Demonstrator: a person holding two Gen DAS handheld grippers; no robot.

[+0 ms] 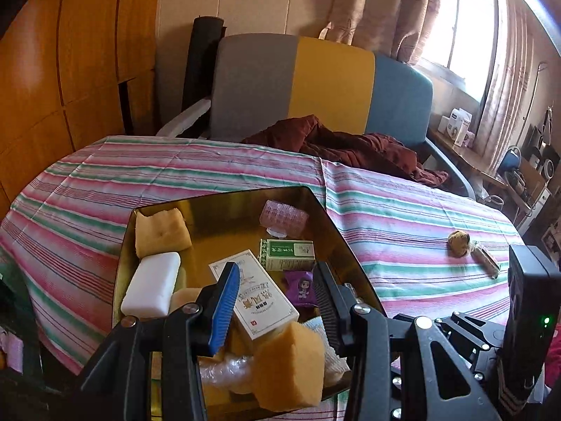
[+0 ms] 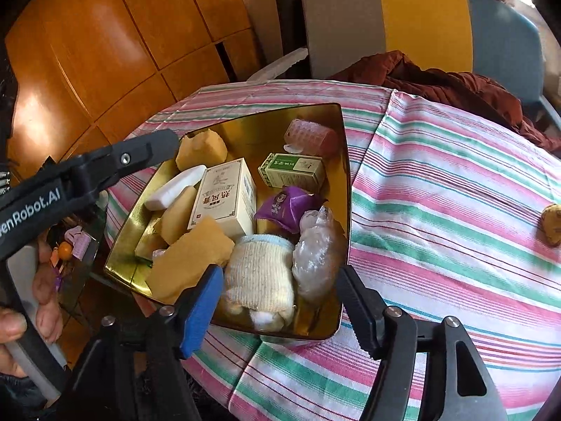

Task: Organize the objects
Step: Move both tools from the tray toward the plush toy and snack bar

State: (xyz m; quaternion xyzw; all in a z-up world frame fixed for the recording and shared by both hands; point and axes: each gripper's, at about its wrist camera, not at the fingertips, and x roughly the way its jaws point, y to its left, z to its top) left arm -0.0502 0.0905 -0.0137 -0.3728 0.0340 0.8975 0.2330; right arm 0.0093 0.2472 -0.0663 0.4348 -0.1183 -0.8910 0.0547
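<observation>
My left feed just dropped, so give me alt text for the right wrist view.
The open, empty right gripper hovers over the near edge of a gold tray on a striped tablecloth. The tray holds sponges, a white box, a green box, a purple packet and a rolled sock.

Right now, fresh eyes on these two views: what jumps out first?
The gold tray on the striped tablecloth, crammed with yellow sponges, a white medicine box, a purple packet and a pink roller. Both hand-held grippers, left and right, hover open over it. A brown lump lies alone on the cloth, right of the tray.
</observation>
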